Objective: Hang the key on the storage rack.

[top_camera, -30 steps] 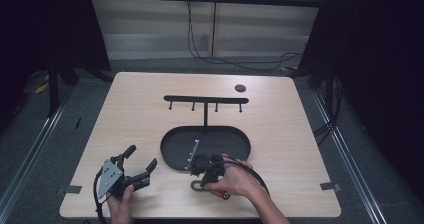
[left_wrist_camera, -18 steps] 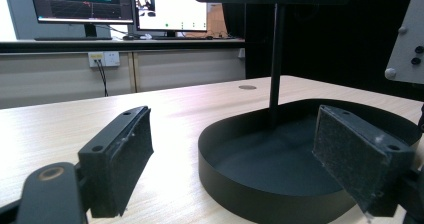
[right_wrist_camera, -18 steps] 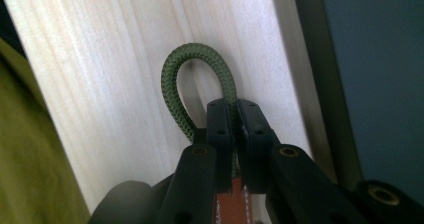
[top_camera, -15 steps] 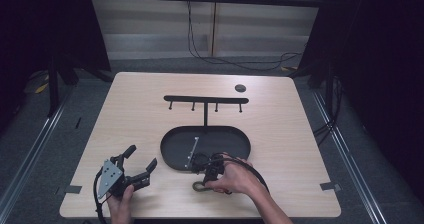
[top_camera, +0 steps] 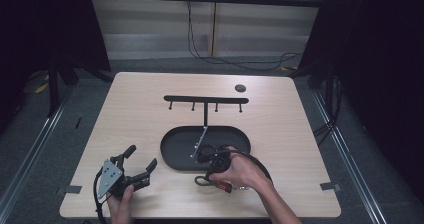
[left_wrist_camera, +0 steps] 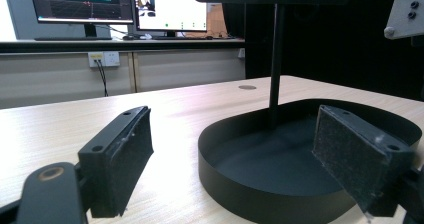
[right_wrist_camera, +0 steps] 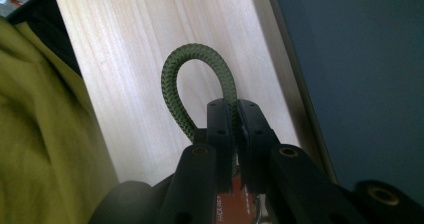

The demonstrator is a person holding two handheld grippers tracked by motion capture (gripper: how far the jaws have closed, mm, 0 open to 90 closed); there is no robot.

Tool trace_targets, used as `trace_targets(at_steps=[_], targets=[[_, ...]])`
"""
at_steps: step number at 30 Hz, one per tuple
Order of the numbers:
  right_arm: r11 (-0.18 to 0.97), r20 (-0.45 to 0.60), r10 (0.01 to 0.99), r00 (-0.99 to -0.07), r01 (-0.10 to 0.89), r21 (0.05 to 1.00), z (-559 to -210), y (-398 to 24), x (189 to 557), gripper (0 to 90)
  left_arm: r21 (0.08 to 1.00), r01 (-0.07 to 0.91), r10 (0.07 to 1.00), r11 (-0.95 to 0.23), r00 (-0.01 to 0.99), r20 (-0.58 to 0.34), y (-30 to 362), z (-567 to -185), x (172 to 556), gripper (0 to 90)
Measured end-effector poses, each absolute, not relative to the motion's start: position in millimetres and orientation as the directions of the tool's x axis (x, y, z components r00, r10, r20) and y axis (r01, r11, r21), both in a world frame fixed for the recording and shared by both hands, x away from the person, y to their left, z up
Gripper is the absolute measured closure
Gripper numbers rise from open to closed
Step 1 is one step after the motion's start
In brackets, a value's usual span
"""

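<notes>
Fingers (right_wrist_camera: 235, 129) of right gripper (right_wrist_camera: 236, 115) pinching green cord loop (right_wrist_camera: 192, 69), loop arching beyond them

Almost nothing can be read. Between the closed jaws of the right gripper (right_wrist_camera: 235, 129), on an orange-red part (right_wrist_camera: 231, 200) low in the gap, stands small vertical lettering too blurred to make out. Beyond the left gripper (left_wrist_camera: 235, 149), two monitors (left_wrist_camera: 172, 6) show illegible content.

A: Items on the bench (top_camera: 125, 114)?
B: Black oval tray (top_camera: 175, 149) with a hook rack (top_camera: 206, 100) on its post; small dark disc (top_camera: 240, 88) near the far edge.
A: Background?
B: Two monitors (left_wrist_camera: 82, 3).
</notes>
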State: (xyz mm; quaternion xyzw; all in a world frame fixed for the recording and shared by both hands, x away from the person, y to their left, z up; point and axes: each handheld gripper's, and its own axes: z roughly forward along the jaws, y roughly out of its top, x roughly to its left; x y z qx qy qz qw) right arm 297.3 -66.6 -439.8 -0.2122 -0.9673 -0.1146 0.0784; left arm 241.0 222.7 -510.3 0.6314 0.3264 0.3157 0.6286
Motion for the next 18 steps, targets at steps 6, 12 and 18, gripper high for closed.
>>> trace_targets(at_steps=[6,12,18], targets=[[0.872,0.235,0.407,-0.883,0.452,0.186,-431.4,-74.0,300.5,85.6,1.0,0.015,0.809,0.003,0.588,-0.012,222.7,-510.3,241.0,15.7],[0.867,0.233,0.416,-0.879,0.46,0.19,-421.4,-79.3,304.2,85.6,1.0,0.015,0.809,0.003,0.588,-0.012,222.7,-510.3,241.0,15.7],[0.86,0.218,0.426,-0.878,0.468,0.205,-408.0,-85.2,306.4,85.6,1.0,0.015,0.809,0.003,0.587,-0.011,222.7,-510.3,241.0,15.8]])
